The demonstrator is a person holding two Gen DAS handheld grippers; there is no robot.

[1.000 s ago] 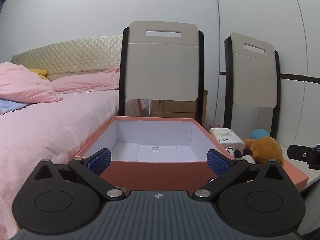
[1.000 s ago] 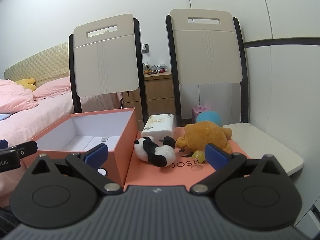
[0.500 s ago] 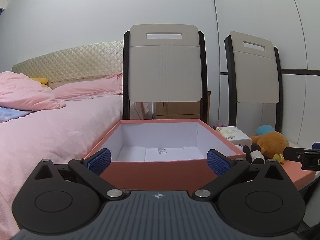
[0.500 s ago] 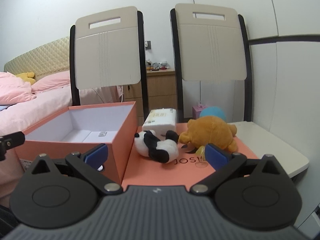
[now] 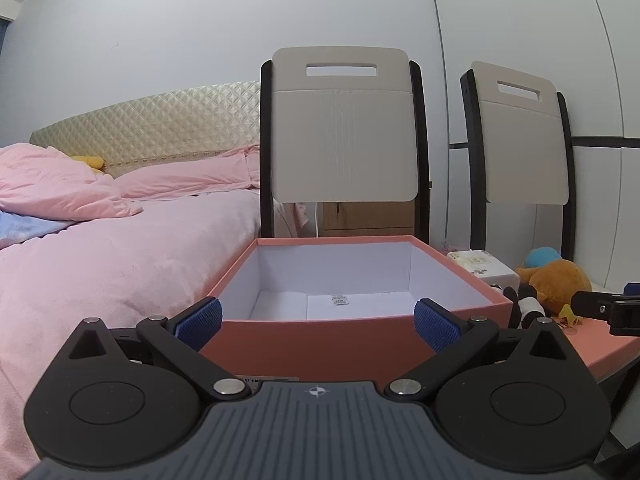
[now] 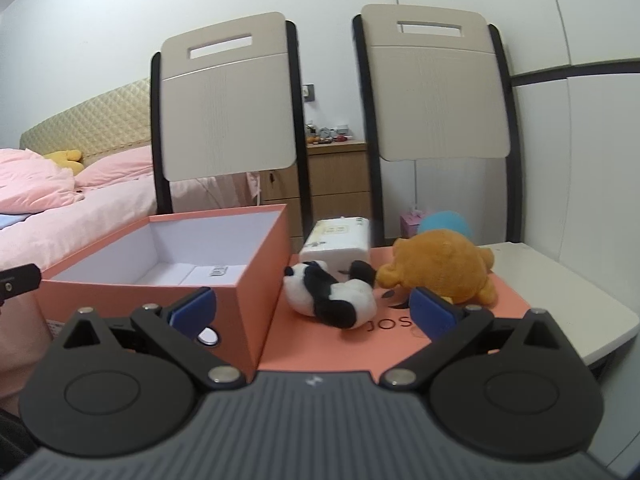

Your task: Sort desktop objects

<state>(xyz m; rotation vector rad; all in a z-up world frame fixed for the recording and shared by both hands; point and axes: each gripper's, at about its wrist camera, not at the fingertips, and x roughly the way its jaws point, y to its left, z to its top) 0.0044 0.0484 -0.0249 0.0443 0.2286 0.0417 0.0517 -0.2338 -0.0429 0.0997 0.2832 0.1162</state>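
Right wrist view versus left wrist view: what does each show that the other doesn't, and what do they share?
Only the right wrist view shows the wooden nightstand's cluttered top, a wall socket and the lid lettering. Only the left wrist view shows the blue blanket spread wide on the bed. Both show the open orange box, panda plush, orange plush, tissue pack and two chair backs. Both grippers' jaws stand open, empty.

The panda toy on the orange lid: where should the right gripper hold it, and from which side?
Probably the panda toy's soft middle, coming from the front. It lies on its side on the orange lid, directly ahead of the open right gripper, beside the orange plush.
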